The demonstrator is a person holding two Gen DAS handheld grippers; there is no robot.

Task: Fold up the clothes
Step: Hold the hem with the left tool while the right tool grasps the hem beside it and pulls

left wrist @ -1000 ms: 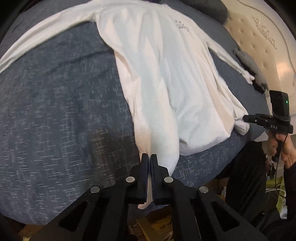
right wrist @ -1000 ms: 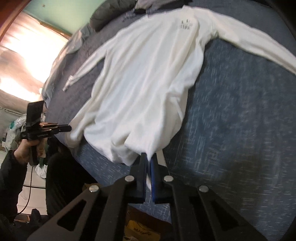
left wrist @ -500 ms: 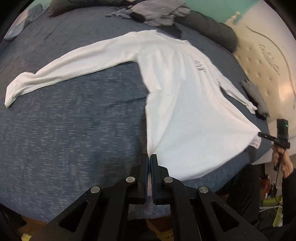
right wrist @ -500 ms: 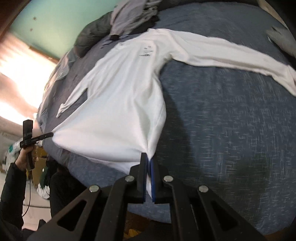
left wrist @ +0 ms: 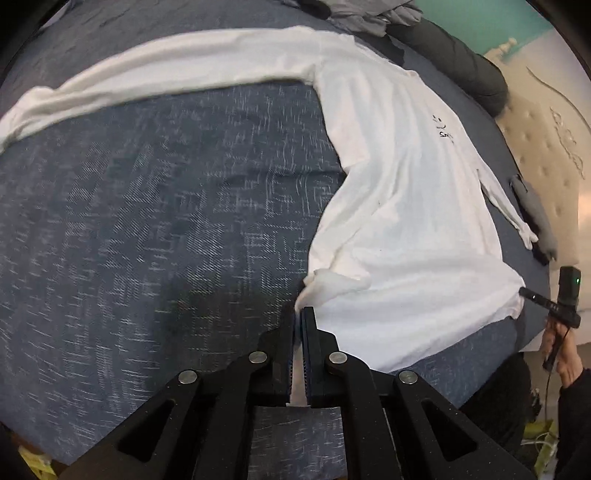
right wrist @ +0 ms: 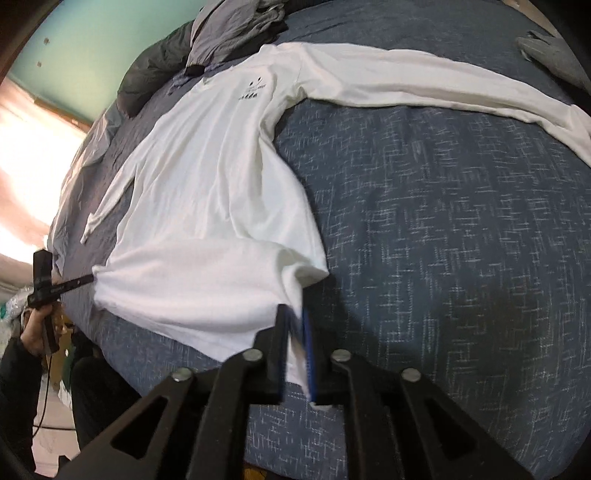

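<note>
A white long-sleeved shirt [left wrist: 399, 206] [right wrist: 207, 206] lies spread face up on the blue bedcover [left wrist: 147, 221], with its sleeves out to both sides. My left gripper [left wrist: 298, 314] is at one hem corner, low over the bed. Its jaws are opening, and a strip of hem sits slack between them. My right gripper [right wrist: 294, 314] is at the other hem corner. Its jaws are also opening, and white cloth hangs loose in the wider gap. Each gripper appears in the other's view at the far hem corner: the right gripper [left wrist: 526, 292] and the left gripper [right wrist: 86, 278].
A heap of grey clothes [right wrist: 236, 33] and a dark padded bundle [left wrist: 461, 70] lie at the head of the bed. A small grey garment [left wrist: 535, 206] rests beside a cream tufted headboard [left wrist: 546, 147]. The bed's near edge runs just under both grippers.
Both grippers pulled the hem toward the bed's near edge and sank. The shirt went from bunched to flat, with its sleeves spread. Both pairs of jaws have parted a little.
</note>
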